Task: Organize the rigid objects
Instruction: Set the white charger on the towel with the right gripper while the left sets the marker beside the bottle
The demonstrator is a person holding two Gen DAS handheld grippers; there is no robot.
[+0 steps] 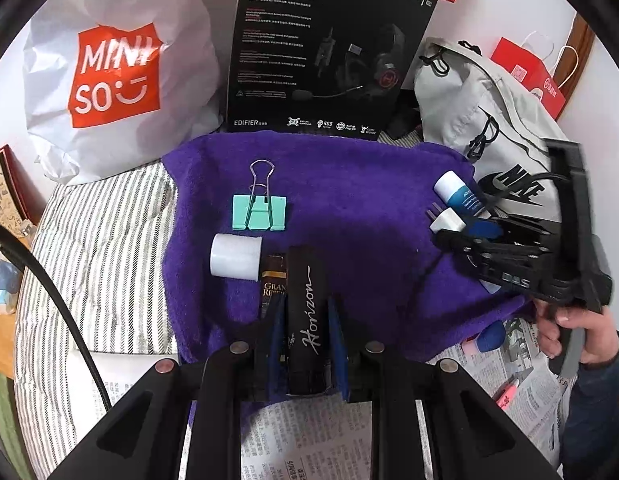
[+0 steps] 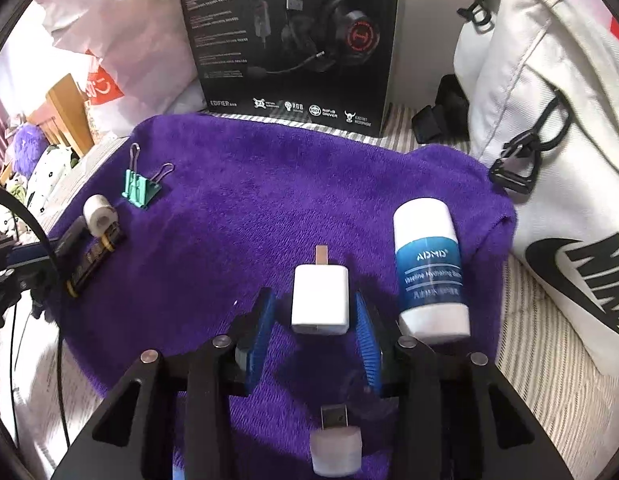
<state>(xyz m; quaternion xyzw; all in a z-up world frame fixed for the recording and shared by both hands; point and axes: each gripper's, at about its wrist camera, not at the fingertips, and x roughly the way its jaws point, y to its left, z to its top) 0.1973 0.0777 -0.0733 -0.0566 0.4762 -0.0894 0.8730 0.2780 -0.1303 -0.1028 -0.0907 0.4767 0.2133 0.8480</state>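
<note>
Purple towel point(image 2: 269, 200) spread as the sorting surface, with rigid items laid along its left and right sides.
Left gripper point(image 1: 305, 320): fingers closed on a black "Horizon" tube point(image 1: 307, 320) at the towel's near left, just beside a white cap point(image 1: 236, 256) and, farther off, a mint binder clip point(image 1: 259, 212). Right gripper point(image 2: 309, 316): blue fingers point(image 2: 367, 340) parted on either side of a white plug adapter point(image 2: 320, 304) lying on the towel's near right, a small gap showing at each pad. A white-and-blue ADMD balm stick point(image 2: 429, 272) lies just right of the adapter. A USB stub with a white cap point(image 2: 335, 436) lies nearer, beneath the right gripper.
</note>
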